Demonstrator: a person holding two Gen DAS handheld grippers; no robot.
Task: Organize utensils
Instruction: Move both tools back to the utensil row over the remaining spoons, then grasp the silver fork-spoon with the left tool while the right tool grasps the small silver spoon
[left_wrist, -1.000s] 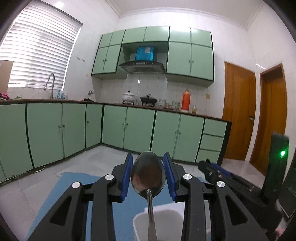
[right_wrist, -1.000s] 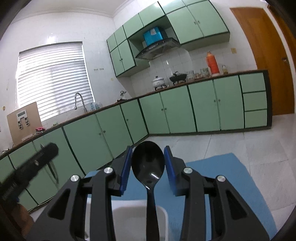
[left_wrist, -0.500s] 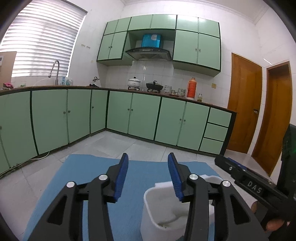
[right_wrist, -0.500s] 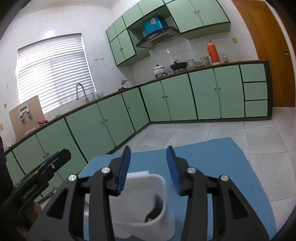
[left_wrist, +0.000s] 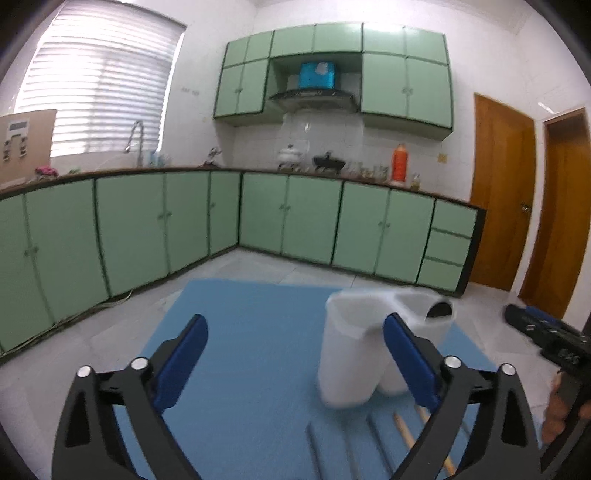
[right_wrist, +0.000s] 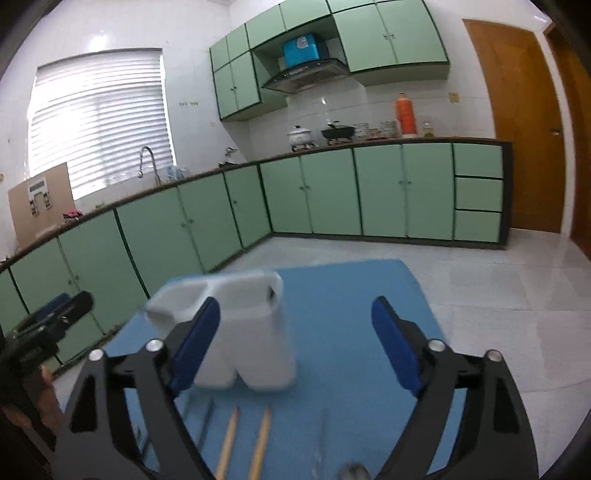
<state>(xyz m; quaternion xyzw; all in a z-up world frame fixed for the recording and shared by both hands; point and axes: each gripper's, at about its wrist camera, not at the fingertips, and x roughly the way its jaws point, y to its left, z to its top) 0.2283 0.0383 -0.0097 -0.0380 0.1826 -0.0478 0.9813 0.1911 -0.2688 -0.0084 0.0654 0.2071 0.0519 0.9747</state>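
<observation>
With both spoons now dropped in the white holder (left_wrist: 354, 354) | left gripper (left_wrist: 295, 354) and right gripper (right_wrist: 295, 347) opening wide, empty | holder at 1 o'clock left view, 11 o'clock right | chopsticks (right_wrist: 243, 439) on mat (left_wrist: 236, 317) at 6 o'clock, next.

Matt white plastic holder (left_wrist: 351, 354), wooden chopsticks (right_wrist: 243, 443), blue cloth mat (right_wrist: 351, 295).

Left tool (left_wrist: 295, 347) black angular frame, blue pads, silver screws, right tool (right_wrist: 295, 332) identical
</observation>
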